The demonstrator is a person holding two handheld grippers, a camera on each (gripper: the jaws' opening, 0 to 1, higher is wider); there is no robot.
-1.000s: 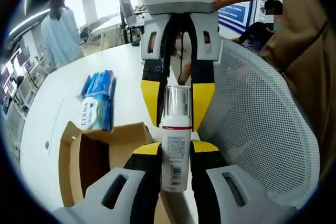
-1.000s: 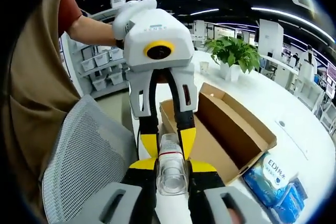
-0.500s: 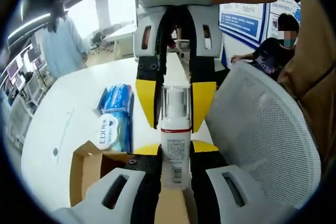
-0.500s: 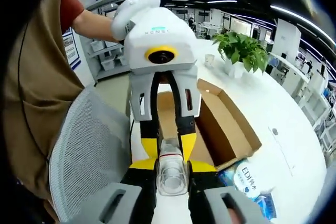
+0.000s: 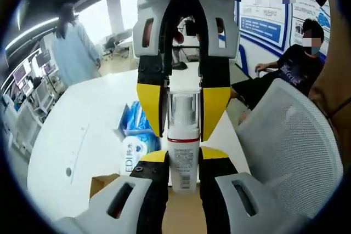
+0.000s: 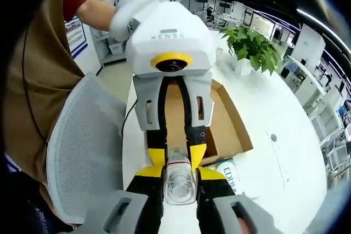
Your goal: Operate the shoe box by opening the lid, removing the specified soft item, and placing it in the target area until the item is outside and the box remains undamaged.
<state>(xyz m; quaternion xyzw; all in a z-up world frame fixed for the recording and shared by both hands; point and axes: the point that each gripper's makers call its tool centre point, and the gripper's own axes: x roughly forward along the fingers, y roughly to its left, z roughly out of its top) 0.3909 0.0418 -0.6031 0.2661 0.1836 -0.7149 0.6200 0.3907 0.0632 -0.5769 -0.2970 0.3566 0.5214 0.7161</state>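
Both claws grip one pump bottle (image 5: 183, 141) between them, held above the white worktop (image 5: 82, 130). The left claw (image 5: 183, 160) clamps its body, the right claw (image 6: 178, 178) its clear cap. The open shoe box (image 6: 227, 121) lies beyond, beside a blue tissue pack (image 5: 133, 135).

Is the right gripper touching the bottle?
Touching. In the left gripper view, the right gripper has its yellow pads against both sides of the bottle cap.

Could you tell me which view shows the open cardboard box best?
The right gripper view: the cardboard box lies open on the white table, interior visible beside the left gripper. The left gripper view catches just a brown corner.
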